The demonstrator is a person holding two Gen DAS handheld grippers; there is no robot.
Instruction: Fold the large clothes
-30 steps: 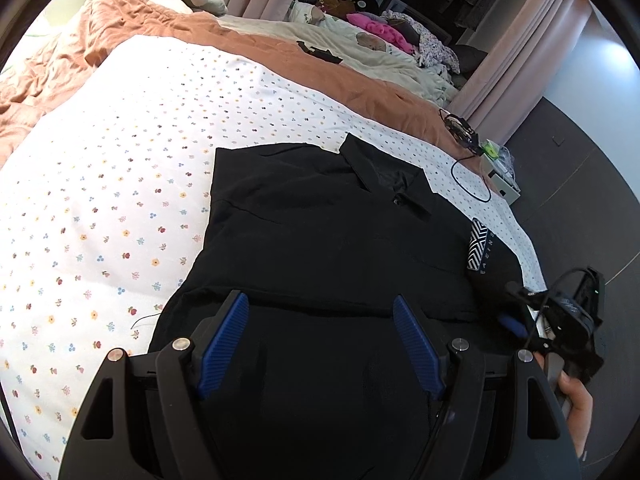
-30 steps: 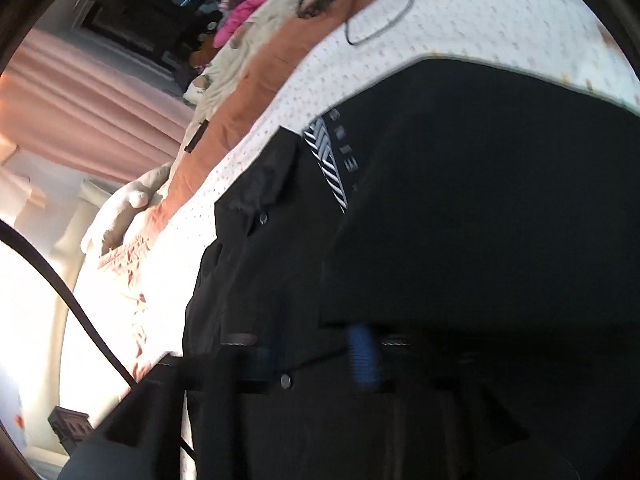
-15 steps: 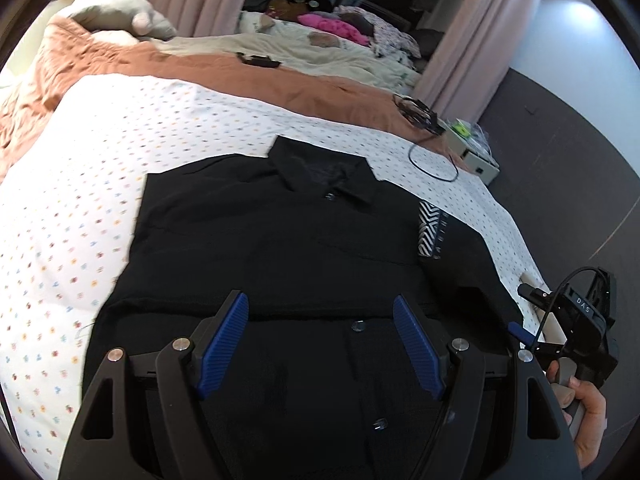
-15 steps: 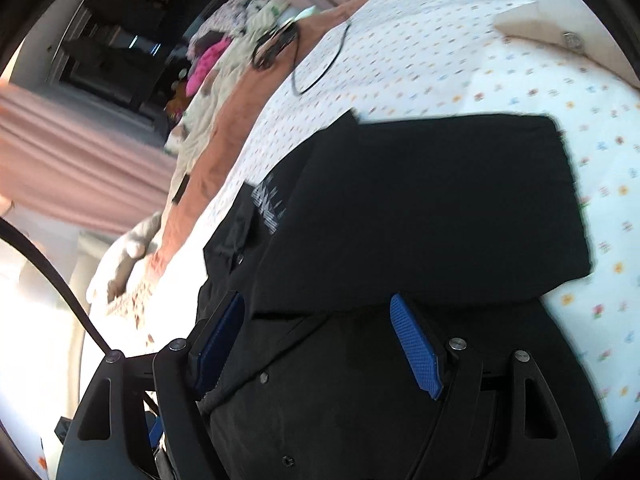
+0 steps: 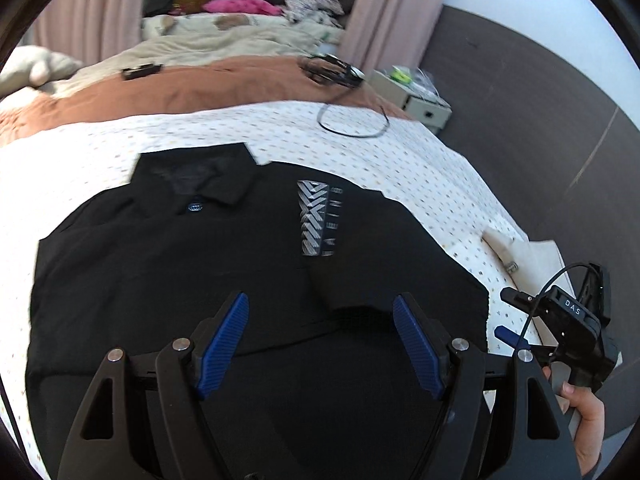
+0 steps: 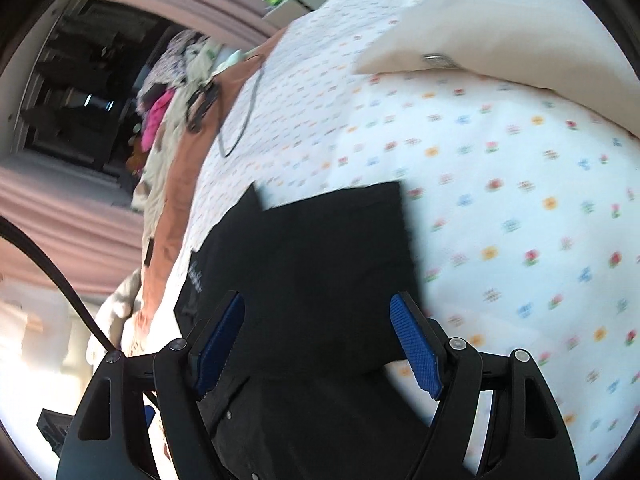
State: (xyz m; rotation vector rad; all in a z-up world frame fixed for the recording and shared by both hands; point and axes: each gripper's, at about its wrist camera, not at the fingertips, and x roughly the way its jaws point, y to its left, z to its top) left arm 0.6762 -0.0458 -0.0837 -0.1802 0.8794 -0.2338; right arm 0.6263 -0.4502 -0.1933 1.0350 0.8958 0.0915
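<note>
Black button-front polo shirt point(image 5: 168, 264): collar away from you; both your grippers gape empty, right gripper point(image 6: 316, 340) nearest its spread sleeve point(image 6: 340, 256).

You've got a bed point(image 5: 440, 168) under a white flower-dotted sheet point(image 6: 500, 184), with the black polo shirt point(image 5: 200, 272) spread flat on it, collar toward the far side. Past that lies a rust-orange blanket point(image 5: 180, 92), a looped black cable point(image 5: 352, 120) and a pale pillow point(image 6: 500, 32) by the edge.
</note>
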